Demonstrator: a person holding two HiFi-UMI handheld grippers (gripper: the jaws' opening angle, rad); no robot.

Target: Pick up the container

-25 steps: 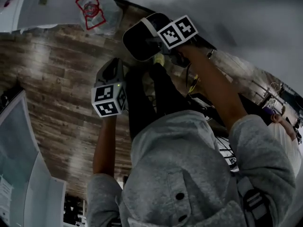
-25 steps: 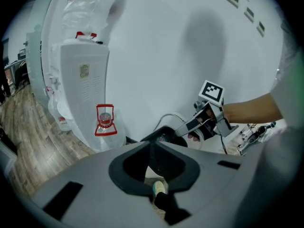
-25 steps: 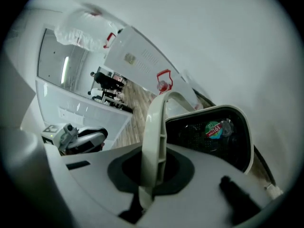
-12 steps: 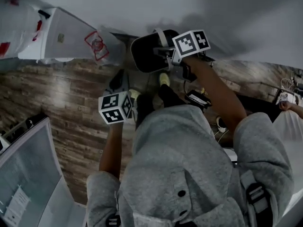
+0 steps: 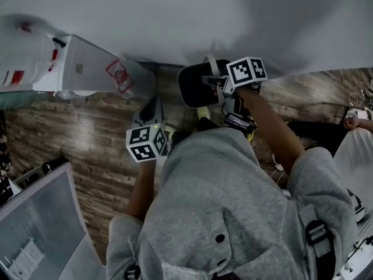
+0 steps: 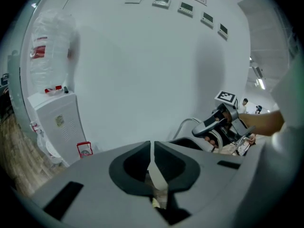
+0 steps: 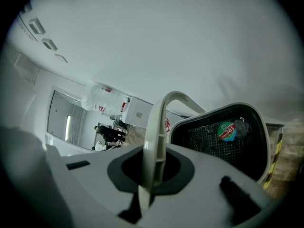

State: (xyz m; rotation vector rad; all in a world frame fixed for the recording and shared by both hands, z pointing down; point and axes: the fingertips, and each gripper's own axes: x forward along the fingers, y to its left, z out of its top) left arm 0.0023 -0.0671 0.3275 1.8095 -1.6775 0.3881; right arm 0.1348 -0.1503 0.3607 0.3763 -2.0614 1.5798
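Gripping container handle (image 7: 157,127), right hand-held gripper (image 7: 151,177); sticker (image 7: 227,131) seen only in its view

Dim, underexposed head view; fisheye vignetting (gripper views brighter).

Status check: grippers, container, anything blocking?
Right gripper shut on the handle. Container hangs from it, by the white wall. Left gripper shut, empty. Nothing blocking in view.

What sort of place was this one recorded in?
Likely an office or lab room, indoors: a water dispenser with a big bottle on top, a row of control panels on a white wall, and a wood-look floor.
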